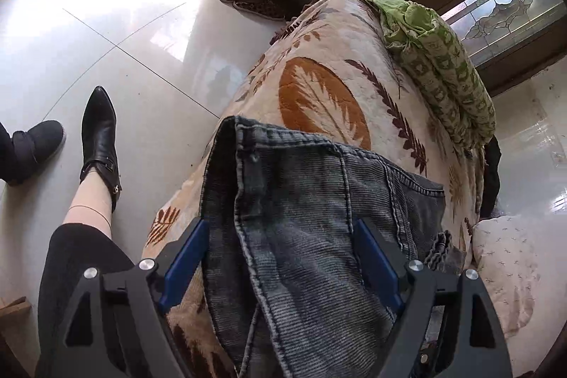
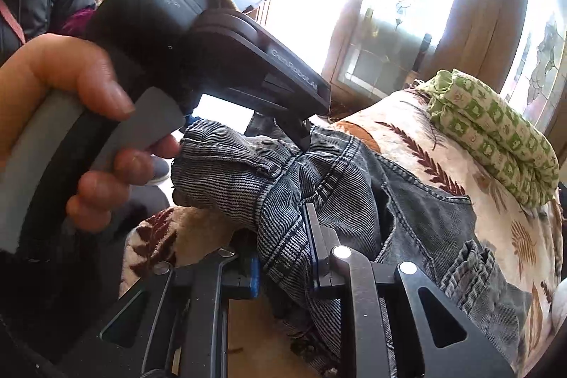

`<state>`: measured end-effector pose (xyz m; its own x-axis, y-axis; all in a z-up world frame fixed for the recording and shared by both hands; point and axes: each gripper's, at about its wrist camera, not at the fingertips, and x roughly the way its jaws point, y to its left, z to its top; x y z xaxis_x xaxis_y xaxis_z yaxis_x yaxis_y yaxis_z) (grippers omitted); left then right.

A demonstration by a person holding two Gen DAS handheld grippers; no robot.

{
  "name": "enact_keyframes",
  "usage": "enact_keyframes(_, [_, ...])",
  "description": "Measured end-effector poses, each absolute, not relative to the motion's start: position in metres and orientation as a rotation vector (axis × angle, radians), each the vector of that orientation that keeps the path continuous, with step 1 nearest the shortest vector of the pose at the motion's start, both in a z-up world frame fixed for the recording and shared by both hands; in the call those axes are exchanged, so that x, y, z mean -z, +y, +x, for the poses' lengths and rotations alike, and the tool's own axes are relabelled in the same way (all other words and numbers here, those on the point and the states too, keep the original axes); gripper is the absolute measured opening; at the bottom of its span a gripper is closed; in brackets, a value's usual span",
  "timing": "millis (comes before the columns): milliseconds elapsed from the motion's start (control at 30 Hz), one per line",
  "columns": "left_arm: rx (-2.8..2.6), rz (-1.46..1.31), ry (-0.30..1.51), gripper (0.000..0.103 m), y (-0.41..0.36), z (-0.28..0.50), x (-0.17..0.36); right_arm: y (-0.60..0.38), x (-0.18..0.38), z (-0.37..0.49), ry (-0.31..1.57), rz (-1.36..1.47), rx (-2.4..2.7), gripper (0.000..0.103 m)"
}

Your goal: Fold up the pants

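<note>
Two wrist views. Leaf-print blanket point(image 1: 319, 87) covers a couch; grey corduroy pants point(image 1: 301, 218) lie bunched on it, nr the front edge. Green patterned cloth point(image 1: 443, 69) sits further back, apart from pants. Left gripper point(image 1: 280, 257): jaws spread wide, fabric between but pads not pressing. Right gripper point(image 2: 283, 257): jaws nearly together, pinching a pants fold. Hand point(image 2: 71, 116) holds the left gripper's handle.
</note>
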<state>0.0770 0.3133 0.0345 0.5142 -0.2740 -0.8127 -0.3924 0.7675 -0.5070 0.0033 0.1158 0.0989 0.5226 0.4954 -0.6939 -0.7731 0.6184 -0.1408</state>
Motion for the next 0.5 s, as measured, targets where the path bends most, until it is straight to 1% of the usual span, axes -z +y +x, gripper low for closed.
enact_keyframes(167, [-0.099,-0.771,1.069,0.092,0.322,0.063,-0.030,0.113,-0.103,0.001,0.672,-0.435,-0.795,0.018])
enact_keyframes(367, [-0.072,-0.865,1.061,0.092,0.314,0.062,-0.024,0.105,-0.112,0.001,0.668,-0.398,-0.775,0.018])
enact_keyframes(500, [-0.096,-0.848,1.026,0.092,0.314,0.053,-0.034,0.105,-0.114,-0.002,0.661,-0.421,-0.776,0.018])
